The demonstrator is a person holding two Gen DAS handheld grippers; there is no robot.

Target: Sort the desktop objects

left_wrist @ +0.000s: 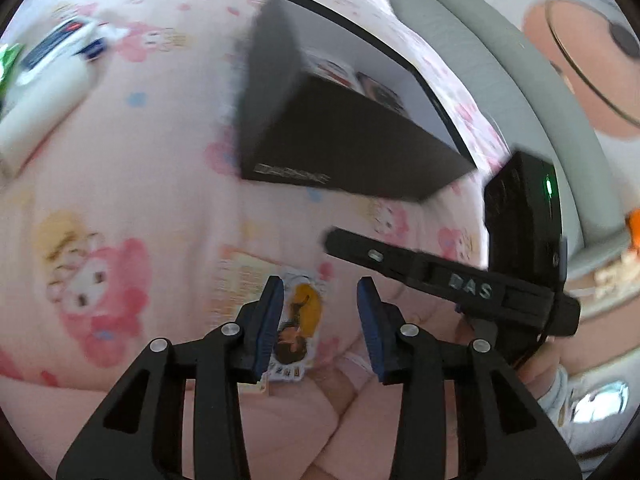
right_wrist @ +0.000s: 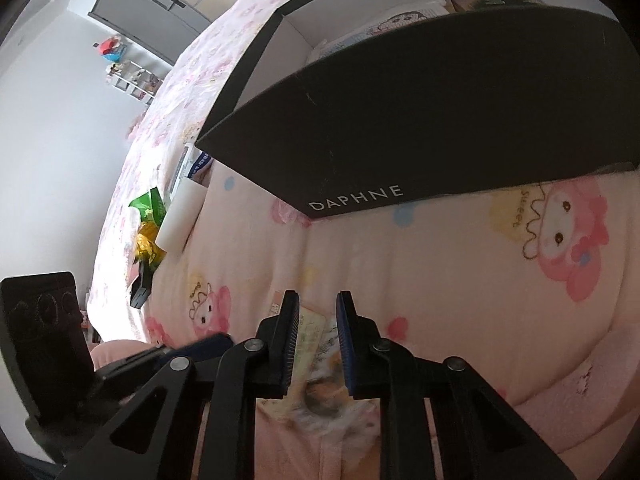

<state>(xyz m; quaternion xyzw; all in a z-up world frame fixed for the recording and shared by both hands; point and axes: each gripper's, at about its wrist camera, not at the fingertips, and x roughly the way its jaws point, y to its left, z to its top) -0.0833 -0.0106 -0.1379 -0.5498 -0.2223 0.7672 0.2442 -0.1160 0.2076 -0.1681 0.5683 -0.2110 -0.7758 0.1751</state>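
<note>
Pink bedding [right_wrist: 460, 280] with cartoon bunnies covers the bed, and one bunny has the word "Sweet" beside it. On the bedding sits a black box [right_wrist: 420, 120] with white inside walls. White letters on its front say "DAPHNE". Some printed packs lie inside the box, but their words are too small to read.

In the left wrist view, the left claw [left_wrist: 320, 320] is open, with nothing between its blue pads. A small picture card [left_wrist: 298, 320] lies flat on the bedding just below the left claw, near its left finger. The black box stands farther ahead. The right claw's side shows in this view with the letters "DAS" on it.

In the right wrist view, the right claw [right_wrist: 318, 344] is open too and holds nothing. The card [right_wrist: 316, 360] lies under the gap between its fingers, blurry. Off to the left lie a white roll [right_wrist: 180, 220] and a green wrapper [right_wrist: 150, 208].
</note>
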